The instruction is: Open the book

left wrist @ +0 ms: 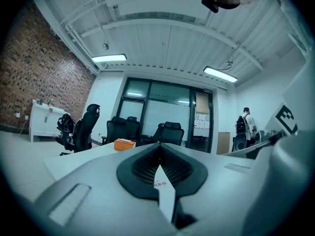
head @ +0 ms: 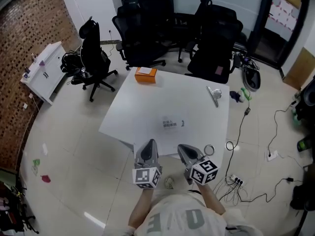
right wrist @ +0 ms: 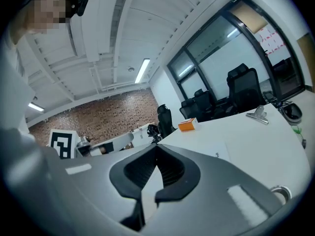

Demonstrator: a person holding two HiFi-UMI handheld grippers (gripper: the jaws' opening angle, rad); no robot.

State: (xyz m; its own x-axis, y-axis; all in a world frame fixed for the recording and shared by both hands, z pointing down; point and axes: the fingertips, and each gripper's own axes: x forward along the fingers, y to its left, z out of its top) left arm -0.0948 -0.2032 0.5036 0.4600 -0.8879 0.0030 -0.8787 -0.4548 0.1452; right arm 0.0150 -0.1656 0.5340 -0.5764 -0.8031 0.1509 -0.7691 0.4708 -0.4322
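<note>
In the head view a white table (head: 147, 107) fills the middle of the floor, and the book (head: 172, 123), a flat white thing with a small printed patch, lies on the table's near half, a little right of its centre. An orange box (head: 145, 74) sits at the table's far left corner, a metal clip (head: 213, 94) lies toward the table's right edge, and a small ring (head: 209, 150) rests at the table's near right corner. The left gripper (head: 149, 142) and right gripper (head: 181, 147) are held side by side over the table's near edge, both short of the book and not touching it. Black office chairs (head: 147, 28) crowd the table's far side. In the left gripper view the left gripper (left wrist: 158, 146) has its jaws pressed together with nothing between them; the orange box (left wrist: 124, 144) shows across the table, and a person (left wrist: 244, 127) stands far off to the table's right. In the right gripper view the right gripper (right wrist: 156, 147) also has its jaws together and empty; a faint white rectangle on the table ahead is probably the book (right wrist: 209, 150), though its edges barely show, with the orange box (right wrist: 187, 125) and metal clip (right wrist: 257, 115) farther along the table and the ring (right wrist: 278, 193) at the table's near edge.
</note>
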